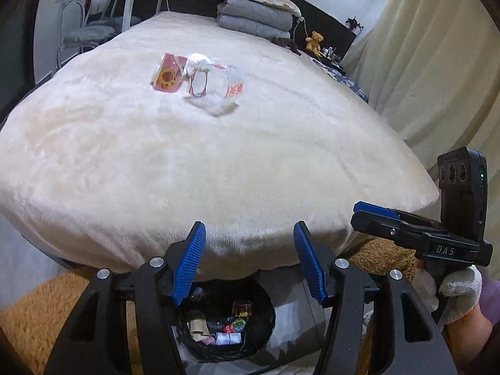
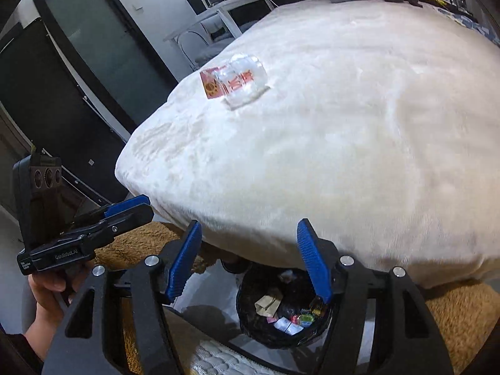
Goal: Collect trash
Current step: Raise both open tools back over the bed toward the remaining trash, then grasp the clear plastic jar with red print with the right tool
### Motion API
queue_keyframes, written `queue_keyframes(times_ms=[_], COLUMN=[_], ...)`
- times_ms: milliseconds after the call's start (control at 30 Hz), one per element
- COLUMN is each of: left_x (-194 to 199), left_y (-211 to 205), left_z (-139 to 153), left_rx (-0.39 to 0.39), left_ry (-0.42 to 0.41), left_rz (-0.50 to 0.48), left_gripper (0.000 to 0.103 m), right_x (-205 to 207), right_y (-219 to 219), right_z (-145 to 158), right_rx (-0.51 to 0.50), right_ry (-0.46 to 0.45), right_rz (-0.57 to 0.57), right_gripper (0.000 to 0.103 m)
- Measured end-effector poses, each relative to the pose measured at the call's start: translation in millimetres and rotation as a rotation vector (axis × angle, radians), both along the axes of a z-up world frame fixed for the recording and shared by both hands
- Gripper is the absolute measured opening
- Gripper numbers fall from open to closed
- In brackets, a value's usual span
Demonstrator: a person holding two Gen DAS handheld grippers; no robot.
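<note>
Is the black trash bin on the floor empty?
No. The black trash bin holds paper scraps and colorful wrappers at its bottom, seen in both views.

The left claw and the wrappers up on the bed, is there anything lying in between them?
No. In the left wrist view, only bare cream blanket stretches from the open, empty left claw to the wrappers. The right wrist view shows the same bare stretch.

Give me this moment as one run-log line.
left gripper: open, empty | right gripper: open, empty | bin: holds trash, below bed edge | wrappers: on bed, uncollected
</note>
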State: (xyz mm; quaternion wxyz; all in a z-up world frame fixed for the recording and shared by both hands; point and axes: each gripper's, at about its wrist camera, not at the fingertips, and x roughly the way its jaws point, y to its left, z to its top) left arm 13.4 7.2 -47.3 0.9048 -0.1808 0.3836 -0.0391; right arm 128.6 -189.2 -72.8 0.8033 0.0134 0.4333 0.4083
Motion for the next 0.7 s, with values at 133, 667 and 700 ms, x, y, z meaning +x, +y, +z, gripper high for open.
queue_keyframes(times_ms=[133,667,700], left_x=[9.0,49.8,52.1], left_y=[13.0,73.2,75.8], left_z=[14.0,51.7,53.5], left_rx=[0.019,0.071,0.077], left_ry=[-0.035,-0.146,-0.151], left_rz=[0.001,0.061,0.066], left_gripper=[0.066,0.096,0.096], right_x=[13.8,87.7,91.6], right_y=[13.8,82.2,86.1], right_z=[13.9,35.6,35.1], right_rx=[-0.001,-0.019,-0.021], right_ry=[-0.055,-0.183,-0.186], right_rz=[0.033,0.121,0.123], right_gripper=[0.07,0.099,0.099])
